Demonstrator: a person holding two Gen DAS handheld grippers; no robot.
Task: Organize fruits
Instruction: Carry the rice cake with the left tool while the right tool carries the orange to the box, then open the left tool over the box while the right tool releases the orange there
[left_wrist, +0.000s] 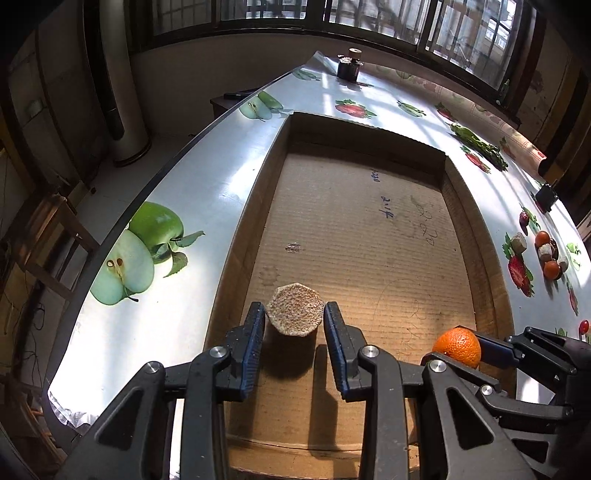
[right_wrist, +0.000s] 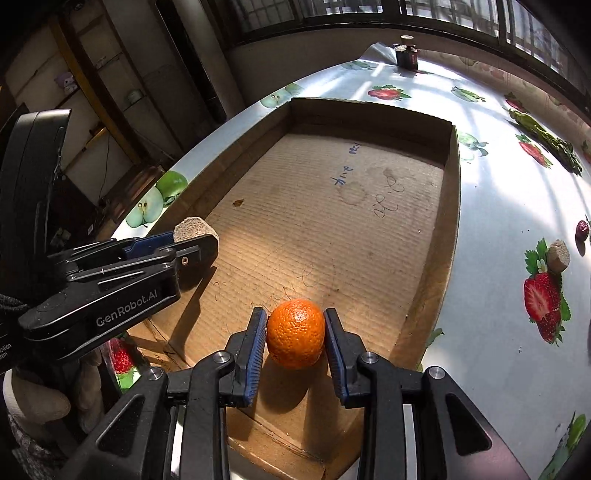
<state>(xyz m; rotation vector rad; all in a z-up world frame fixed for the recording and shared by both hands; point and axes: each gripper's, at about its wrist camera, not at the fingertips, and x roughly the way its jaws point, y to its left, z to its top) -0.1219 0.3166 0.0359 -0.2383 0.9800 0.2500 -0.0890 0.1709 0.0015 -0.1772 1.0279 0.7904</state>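
My left gripper (left_wrist: 294, 314) is shut on a tan, rough-skinned fruit (left_wrist: 294, 309) and holds it over the near left part of the cardboard tray (left_wrist: 476, 236). It also shows in the right wrist view (right_wrist: 192, 230), with the tan fruit (right_wrist: 190, 226) between its jaws. My right gripper (right_wrist: 295, 326) is shut on an orange (right_wrist: 296, 333) above the near end of the tray (right_wrist: 448, 206). The orange also shows in the left wrist view (left_wrist: 458, 346), low on the right. Several more fruits (left_wrist: 546, 254) lie on the table to the right of the tray.
The table has a white cloth (left_wrist: 177, 206) printed with apples and strawberries. A dark jar (left_wrist: 349, 66) stands at the far end. Green vegetables (left_wrist: 480, 146) lie at the far right. A tan fruit (right_wrist: 557, 255) and a dark one (right_wrist: 582, 229) lie right of the tray.
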